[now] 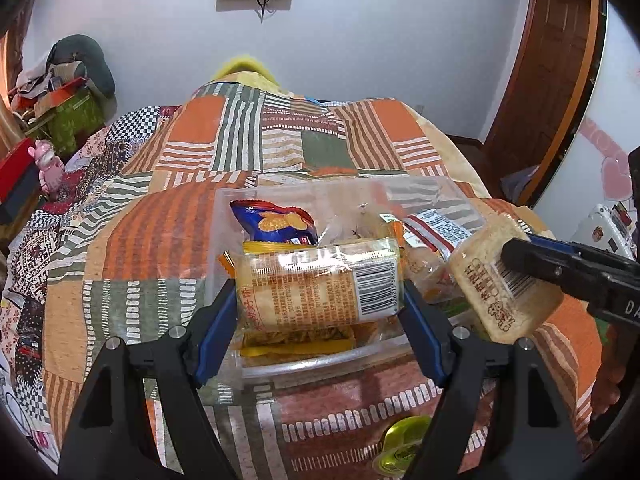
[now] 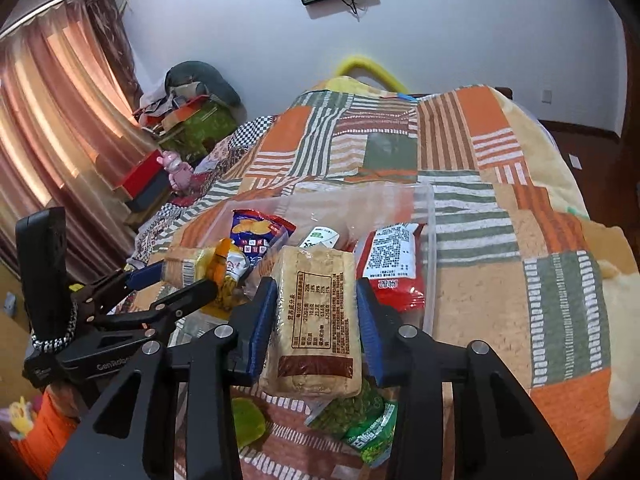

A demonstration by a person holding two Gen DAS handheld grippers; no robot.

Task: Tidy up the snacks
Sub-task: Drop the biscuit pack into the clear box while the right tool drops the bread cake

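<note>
Left gripper [image 1: 318, 300]: clamped on a cracker pack [image 1: 316, 292]; blue pads press the pack's two short ends, so its long axis runs straight across the jaws.
Right gripper [image 2: 316, 312]: clamped on a rice-cake pack [image 2: 316, 320]; pads bear on its long sides, so its long axis runs forward along the fingers.
Position of cracker pack: held above the near-left part of the clear bin [image 1: 224, 216], over yellow wrappers already inside.
Position of rice-cake pack: held just short of the bin's near edge, towards its right side; front end points into the bin.
Governing relation: the bin lies directly ahead of and below both claws; judged, the left pack needs only lowering, the right pack a short advance first.
Nearer arm: left, judged from its pack already being over the interior.
Arm pose: both tools tilt forward and downward, side by side, right tool entering the left view at its right edge.
Bin contents: blue chip bag [image 1: 276, 220] at the far-left corner; red packet [image 2: 394, 264] against the right wall.
Outside the bin: green snack bag [image 2: 360, 424] on the quilt [image 1: 120, 248], near the bin's near edge.
Risk, judged: the two packs are close and could collide on release.
</note>
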